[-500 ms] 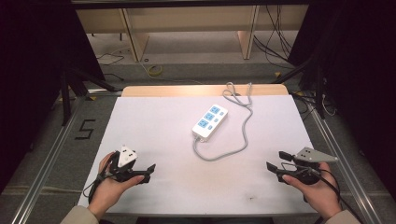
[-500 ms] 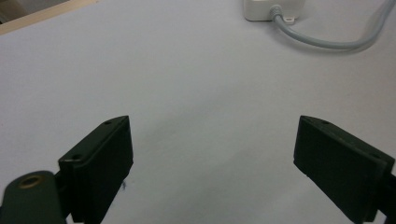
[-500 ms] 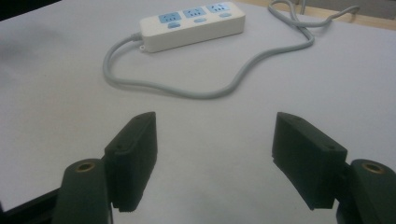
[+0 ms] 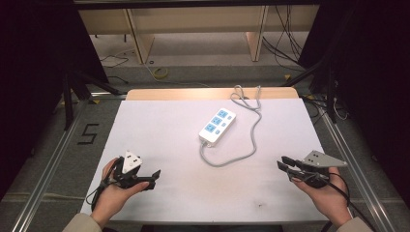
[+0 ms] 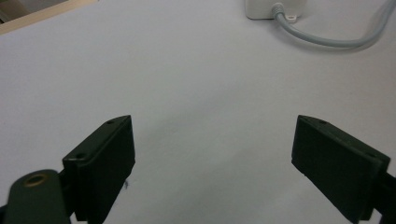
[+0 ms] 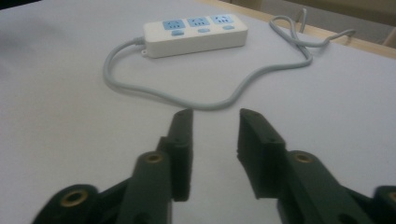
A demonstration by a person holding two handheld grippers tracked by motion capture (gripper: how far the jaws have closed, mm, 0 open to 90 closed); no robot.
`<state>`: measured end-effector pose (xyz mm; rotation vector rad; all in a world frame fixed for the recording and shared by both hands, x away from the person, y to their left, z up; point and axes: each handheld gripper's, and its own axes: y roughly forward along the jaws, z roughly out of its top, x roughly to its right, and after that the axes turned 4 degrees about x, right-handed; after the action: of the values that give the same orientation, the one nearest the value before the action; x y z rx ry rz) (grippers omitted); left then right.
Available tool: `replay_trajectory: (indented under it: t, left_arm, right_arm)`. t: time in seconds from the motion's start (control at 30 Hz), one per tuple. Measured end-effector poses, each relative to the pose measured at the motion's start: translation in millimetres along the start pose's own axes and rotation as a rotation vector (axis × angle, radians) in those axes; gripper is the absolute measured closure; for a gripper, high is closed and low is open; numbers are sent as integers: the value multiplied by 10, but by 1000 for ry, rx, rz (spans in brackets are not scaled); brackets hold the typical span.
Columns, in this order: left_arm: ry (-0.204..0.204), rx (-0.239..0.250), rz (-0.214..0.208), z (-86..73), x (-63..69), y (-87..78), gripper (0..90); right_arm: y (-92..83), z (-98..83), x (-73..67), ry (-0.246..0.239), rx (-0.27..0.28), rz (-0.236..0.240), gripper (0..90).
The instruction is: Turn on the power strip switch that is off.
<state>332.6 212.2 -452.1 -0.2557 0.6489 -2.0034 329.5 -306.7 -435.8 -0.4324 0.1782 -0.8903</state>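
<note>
Both hands rest at the near edge of the white surface (image 4: pixel 159 140), so the work looks to be at its very start: a reach toward the power strip (image 4: pixel 217 126), which nothing touches yet. The left gripper (image 4: pixel 152 175) sits low at the near left with its jaws spread wide, bare surface between them in the left gripper view, and the near end of the strip with its cable (image 5: pixel 327 39) shows at the top of that view. The right gripper (image 4: pixel 285 164) at the near right has its jaws parted by a narrower gap, holding nothing, and they point roughly at the strip's long side. The next move, as I judge it, calls for either hand to travel forward toward the middle of the surface and to square its jaws across the strip's narrow width (the right pair would likely need to widen first). The strip is a white bar with three blue sockets (image 6: pixel 196 21) and small buttons beside them, lying flat and slanted near the centre, well apart from both grippers. Its grey cable leaves the near end, loops toward the person, then runs back past the strip's right side to a coil at the far edge.
</note>
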Motion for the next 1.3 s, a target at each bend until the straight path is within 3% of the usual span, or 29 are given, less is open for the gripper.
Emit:
replay_trajectory:
  t: [0.27,1.3]
  left_arm:
    - [-2,4,2,0,-5,-1,135]
    - [3,-9,-6,3,9,16,142]
  right_arm:
    - [65,84,-1,-16,4,-23,900]
    - [363,355,-45,-47,-37,0,900]
